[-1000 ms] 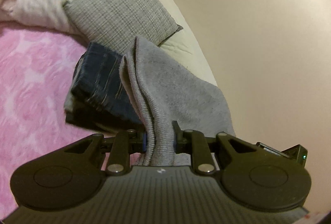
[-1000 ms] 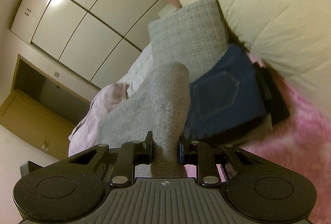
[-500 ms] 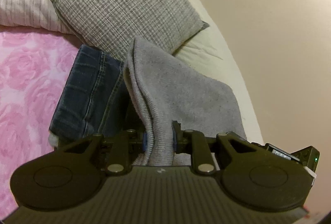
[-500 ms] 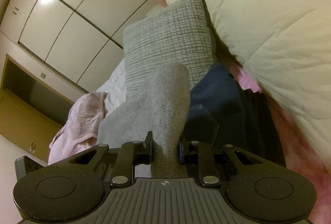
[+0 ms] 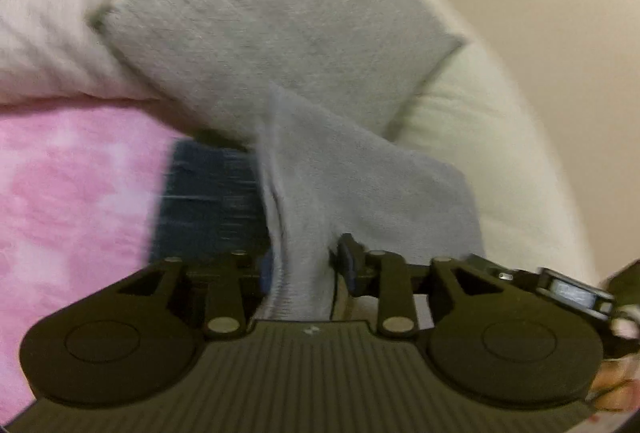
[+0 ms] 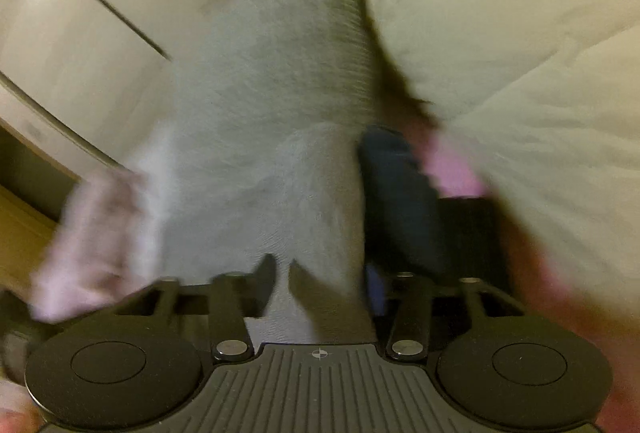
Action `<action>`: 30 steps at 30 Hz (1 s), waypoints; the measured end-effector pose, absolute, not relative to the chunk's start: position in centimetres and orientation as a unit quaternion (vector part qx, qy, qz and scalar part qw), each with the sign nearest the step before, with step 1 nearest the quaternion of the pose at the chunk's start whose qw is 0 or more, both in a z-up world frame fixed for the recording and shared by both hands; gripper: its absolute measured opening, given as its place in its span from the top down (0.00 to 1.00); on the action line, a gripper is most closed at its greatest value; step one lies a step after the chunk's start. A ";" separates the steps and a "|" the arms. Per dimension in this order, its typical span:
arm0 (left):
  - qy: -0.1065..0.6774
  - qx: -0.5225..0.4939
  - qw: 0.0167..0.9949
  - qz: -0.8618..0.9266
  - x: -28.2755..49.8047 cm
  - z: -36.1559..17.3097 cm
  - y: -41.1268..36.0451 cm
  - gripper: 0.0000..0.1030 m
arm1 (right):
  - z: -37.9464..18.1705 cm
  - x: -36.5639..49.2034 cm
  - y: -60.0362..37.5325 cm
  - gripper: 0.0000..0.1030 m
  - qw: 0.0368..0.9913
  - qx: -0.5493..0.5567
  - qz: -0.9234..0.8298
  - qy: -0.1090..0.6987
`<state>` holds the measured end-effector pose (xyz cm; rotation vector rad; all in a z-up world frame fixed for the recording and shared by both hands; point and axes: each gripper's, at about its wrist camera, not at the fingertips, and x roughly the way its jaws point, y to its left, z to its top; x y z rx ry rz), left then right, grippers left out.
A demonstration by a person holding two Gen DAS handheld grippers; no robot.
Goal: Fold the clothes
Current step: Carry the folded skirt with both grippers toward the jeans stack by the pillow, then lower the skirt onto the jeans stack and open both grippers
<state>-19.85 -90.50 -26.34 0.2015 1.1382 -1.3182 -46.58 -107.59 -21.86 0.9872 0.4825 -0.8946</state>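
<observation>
A folded grey knit garment [image 5: 360, 185] stretches between both grippers and hangs just above folded blue jeans [image 5: 208, 201] on the bed. My left gripper [image 5: 304, 261] has its jaws opening; the cloth still lies between them, and the right pad stands slightly off it. In the right wrist view the grey garment [image 6: 320, 193] runs between the jaws of my right gripper [image 6: 320, 273], which are opening wide. A clear gap shows beside its left finger. The jeans [image 6: 396, 201] lie just right of the garment there. Both views are blurred by motion.
A grey woven cushion [image 5: 280, 25] leans behind the jeans, with a cream duvet [image 5: 500, 153] to its right and a striped quilt [image 5: 48, 33] to its left. A pink blanket [image 5: 72, 193] covers the bed. A dark folded item [image 6: 468, 233] lies under the jeans. Wardrobe doors [image 6: 100, 13] stand beyond.
Both grippers have moved forward and down toward the jeans, carrying the grey garment. Their jaws, which were shut on the cloth, have spread apart, the right pair much more.
</observation>
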 end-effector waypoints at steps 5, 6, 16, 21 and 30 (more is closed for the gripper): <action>0.471 0.099 0.677 -0.557 -18.5 -25.3 -89.4 0.65 | -20.3 -46.4 -106.2 0.52 0.773 0.380 -0.441 0.252; 0.463 0.103 0.681 -0.558 -18.6 -24.9 -89.1 0.66 | -19.4 -46.2 -105.6 0.52 0.784 0.354 -0.444 0.253; 0.362 0.161 0.667 -0.631 -23.4 -23.6 -94.4 0.81 | -19.0 -40.1 -106.8 0.80 0.832 0.184 -0.435 0.291; 0.367 0.206 0.672 -0.609 -24.0 -27.8 -97.7 0.79 | -22.3 -39.1 -109.1 0.80 0.824 0.163 -0.440 0.319; 0.363 0.187 0.685 -0.603 -22.3 -26.9 -95.9 0.83 | -20.4 -39.9 -108.4 0.78 0.832 0.153 -0.429 0.317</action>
